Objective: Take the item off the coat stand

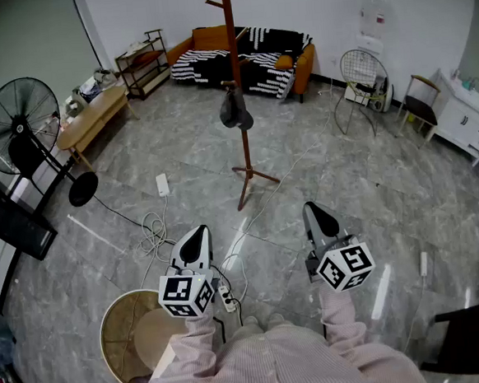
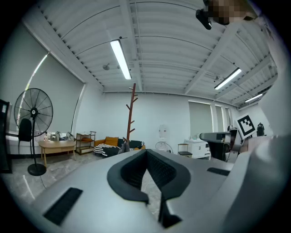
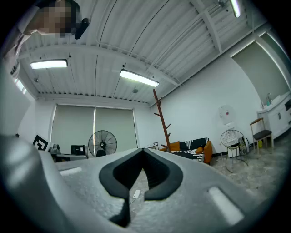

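A tall brown wooden coat stand (image 1: pixel 237 87) rises in the middle of the grey floor, well ahead of me. A dark grey cap-like item (image 1: pixel 234 110) hangs from a peg on its left side. The stand also shows far off as a coat stand (image 2: pixel 131 116) in the left gripper view and a coat stand (image 3: pixel 161 120) in the right gripper view. My left gripper (image 1: pixel 195 240) and right gripper (image 1: pixel 318 219) are held low and close to my body, both shut and empty, far short of the stand.
A black standing fan (image 1: pixel 22 129) and a wooden side table (image 1: pixel 93 115) stand at the left. A sofa (image 1: pixel 241 58) with a striped blanket is behind the stand. A wire chair (image 1: pixel 363 82) stands at the right. Cables and a power strip (image 1: pixel 225 296) lie by my feet, beside a round stool (image 1: pixel 131 340).
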Motion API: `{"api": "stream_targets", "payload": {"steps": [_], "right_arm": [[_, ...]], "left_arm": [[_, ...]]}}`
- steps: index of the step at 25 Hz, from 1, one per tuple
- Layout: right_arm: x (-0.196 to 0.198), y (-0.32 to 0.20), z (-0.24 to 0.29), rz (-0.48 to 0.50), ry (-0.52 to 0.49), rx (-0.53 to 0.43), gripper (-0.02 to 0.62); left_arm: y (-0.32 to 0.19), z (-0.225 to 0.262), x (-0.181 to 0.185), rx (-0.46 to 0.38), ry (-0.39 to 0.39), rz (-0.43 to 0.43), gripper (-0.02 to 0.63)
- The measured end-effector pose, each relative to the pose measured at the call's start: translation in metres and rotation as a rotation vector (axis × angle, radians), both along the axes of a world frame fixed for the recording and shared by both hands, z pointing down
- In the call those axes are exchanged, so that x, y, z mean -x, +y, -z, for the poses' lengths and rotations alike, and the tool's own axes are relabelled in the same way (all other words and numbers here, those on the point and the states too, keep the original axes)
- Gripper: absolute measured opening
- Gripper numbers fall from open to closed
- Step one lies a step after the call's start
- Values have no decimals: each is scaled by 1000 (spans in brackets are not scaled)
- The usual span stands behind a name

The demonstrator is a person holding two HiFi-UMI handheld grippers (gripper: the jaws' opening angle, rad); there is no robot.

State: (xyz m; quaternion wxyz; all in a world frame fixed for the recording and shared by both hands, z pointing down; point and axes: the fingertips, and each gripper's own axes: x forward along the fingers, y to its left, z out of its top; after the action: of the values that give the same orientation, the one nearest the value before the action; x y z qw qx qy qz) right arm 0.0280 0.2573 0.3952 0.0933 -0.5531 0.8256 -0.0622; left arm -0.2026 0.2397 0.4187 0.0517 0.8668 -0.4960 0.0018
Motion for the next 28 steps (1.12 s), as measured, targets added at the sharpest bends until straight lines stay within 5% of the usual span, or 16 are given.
{"api": "stream_targets", "payload": {"steps": [12,28], "right_arm": [[-12,2,-1,0,31,-5,5],[-35,-8,-2,46,43,-34,5]], "left_arm": [[5,4,-17,6,64,-2,2],[-2,6,-58,-2,50,-8,3]]}}
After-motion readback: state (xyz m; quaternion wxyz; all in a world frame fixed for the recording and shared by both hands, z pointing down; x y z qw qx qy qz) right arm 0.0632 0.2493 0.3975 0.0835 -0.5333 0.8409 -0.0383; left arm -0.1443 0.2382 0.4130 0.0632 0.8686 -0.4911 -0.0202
